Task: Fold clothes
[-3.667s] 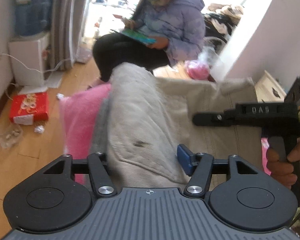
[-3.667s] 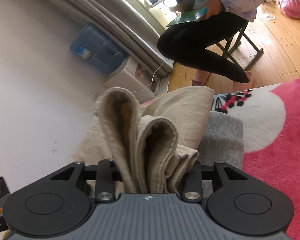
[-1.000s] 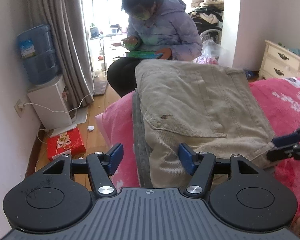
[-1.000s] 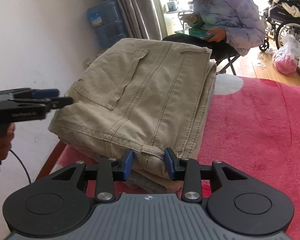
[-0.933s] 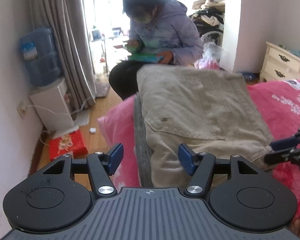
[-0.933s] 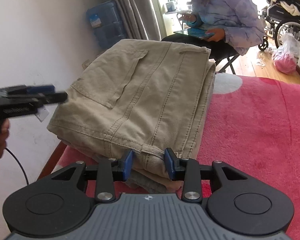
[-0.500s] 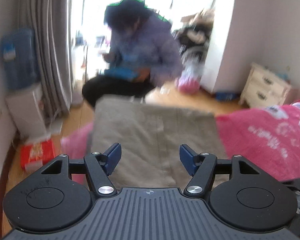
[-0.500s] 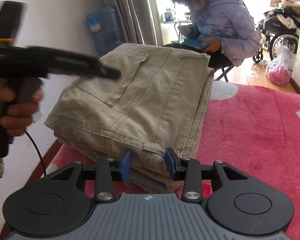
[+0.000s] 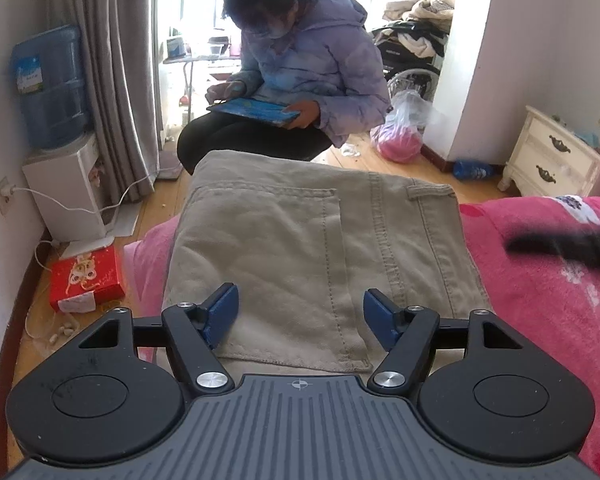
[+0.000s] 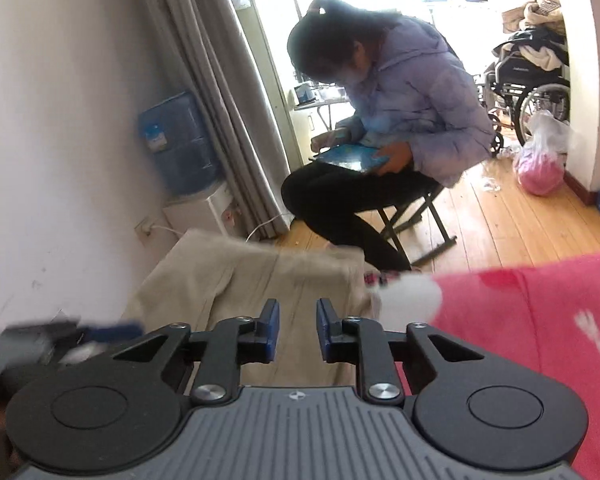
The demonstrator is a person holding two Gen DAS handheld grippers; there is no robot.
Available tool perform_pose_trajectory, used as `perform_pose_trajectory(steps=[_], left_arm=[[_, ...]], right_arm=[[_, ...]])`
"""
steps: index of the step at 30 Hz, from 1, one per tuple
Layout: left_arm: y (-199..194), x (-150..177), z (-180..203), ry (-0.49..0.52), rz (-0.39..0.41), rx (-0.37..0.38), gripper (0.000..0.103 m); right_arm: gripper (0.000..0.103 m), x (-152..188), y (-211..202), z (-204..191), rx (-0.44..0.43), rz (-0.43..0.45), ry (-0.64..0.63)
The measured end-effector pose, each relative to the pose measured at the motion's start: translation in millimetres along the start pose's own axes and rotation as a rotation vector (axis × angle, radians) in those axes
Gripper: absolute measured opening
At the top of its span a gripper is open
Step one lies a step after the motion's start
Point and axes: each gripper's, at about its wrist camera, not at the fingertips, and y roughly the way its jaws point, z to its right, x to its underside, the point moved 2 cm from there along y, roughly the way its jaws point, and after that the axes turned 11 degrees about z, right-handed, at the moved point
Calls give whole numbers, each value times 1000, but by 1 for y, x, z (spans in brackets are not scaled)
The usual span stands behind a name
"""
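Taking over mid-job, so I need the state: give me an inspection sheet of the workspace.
Surface: pink blanket on the bed.
Job's things: khaki trousers folded flat at the bed's corner.
Clutter: red box and pink bag on the floor.
Grippers: left gripper open above the trousers; right gripper narrowly open, just been closing, nothing between.
Cables: white cord from wall socket to water dispenser.
Surroundings: seated person with tablet; nightstand.
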Motion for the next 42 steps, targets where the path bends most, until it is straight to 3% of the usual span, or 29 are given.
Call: perform_pose_trajectory(steps=[6, 9, 13, 17, 21, 25, 31, 34, 37, 42], left_arm=[[-17, 0, -2, -12, 17, 28, 69], [-48, 2, -12, -18, 54, 52, 70], [-78, 14, -33, -32, 65, 21, 70], [-66, 17, -49, -121, 46, 39, 70], [-57, 21, -48, -218, -14, 110, 67], [-74, 25, -35, -173, 3, 156, 67], [-76, 30, -38, -187, -64, 209, 68], [-84, 26, -43, -176, -60, 198, 67], [-95, 15, -46, -145, 0, 175, 68], [-80, 2, -32, -113, 42, 183, 68]], right_arm=[[18, 14, 77, 8, 50, -112, -19], [18, 14, 75, 9, 39, -103, -30], [18, 20, 72, 7, 39, -95, -35], [18, 18, 73, 2, 59, -100, -42], [18, 18, 72, 3, 61, -103, -43], [18, 22, 72, 3, 63, -100, -31], [18, 22, 71, 2, 59, -99, -44], [18, 16, 64, 7, 39, -87, -13], [18, 5, 39, 11, 22, -31, 27], [18, 7, -15, 11, 17, 0, 28]])
